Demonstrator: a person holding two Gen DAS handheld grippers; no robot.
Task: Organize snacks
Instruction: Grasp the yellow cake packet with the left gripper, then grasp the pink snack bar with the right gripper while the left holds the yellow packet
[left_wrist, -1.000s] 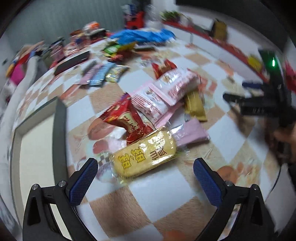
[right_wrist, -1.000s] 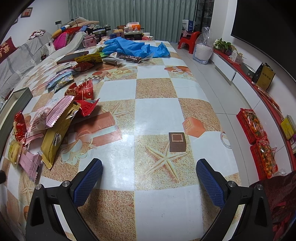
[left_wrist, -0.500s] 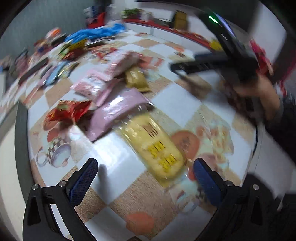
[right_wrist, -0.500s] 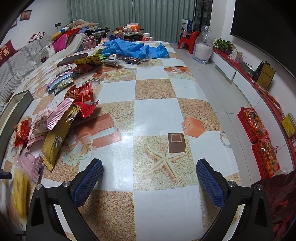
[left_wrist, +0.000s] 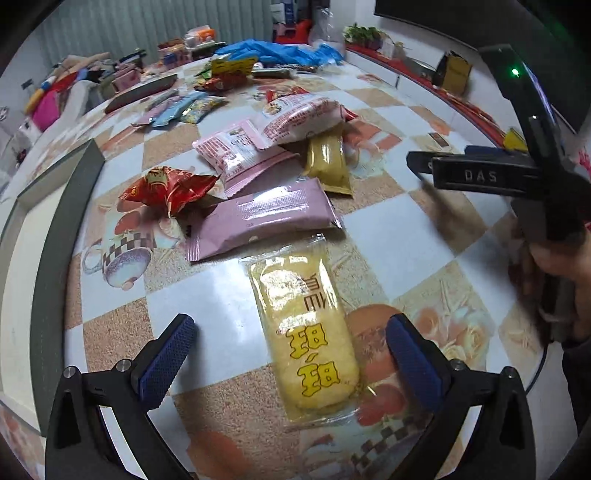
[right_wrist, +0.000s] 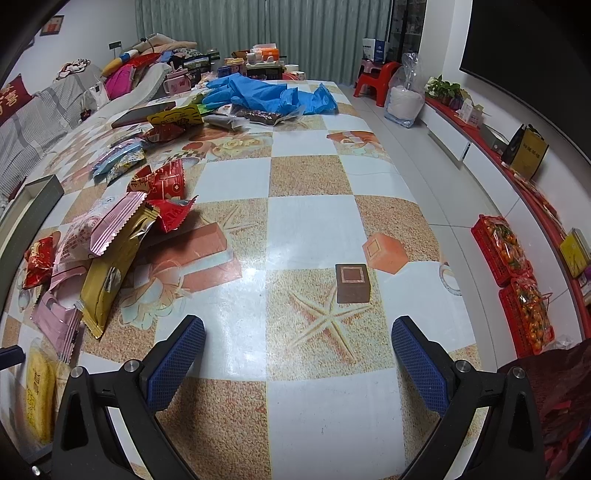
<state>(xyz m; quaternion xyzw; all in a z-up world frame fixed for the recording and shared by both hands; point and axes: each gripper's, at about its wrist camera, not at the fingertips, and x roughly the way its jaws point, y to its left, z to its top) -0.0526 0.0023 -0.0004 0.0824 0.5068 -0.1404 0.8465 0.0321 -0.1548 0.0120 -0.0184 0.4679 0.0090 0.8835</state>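
Since the earlier frame, the yellow pack (left_wrist: 308, 334) has come clear of the pile and turned lengthwise; it now lies flat on the bench (left_wrist: 402, 236), between the wide-open jaws of the left gripper (left_wrist: 291, 356), which hold nothing. Step in hand, as judged: singling out one snack for pickup. The next move calls for lowering the left jaws astride the pack's long sides and closing gently, since the wrapper looks slippery and the contents soft. Just beyond the pack lies a mauve pack (left_wrist: 264, 218), nearly touching its far end; a red pack (left_wrist: 168, 186), pink packs (left_wrist: 258, 142) and a gold pack (left_wrist: 328, 162) lie farther out in an overlapping pile. A grey tray (left_wrist: 61, 229), the likely destination, stands to the left. The right gripper (right_wrist: 297, 363) hovers over bare bench with jaws released and empty; it does not obstruct. Only the mauve pack crowds the grasp.
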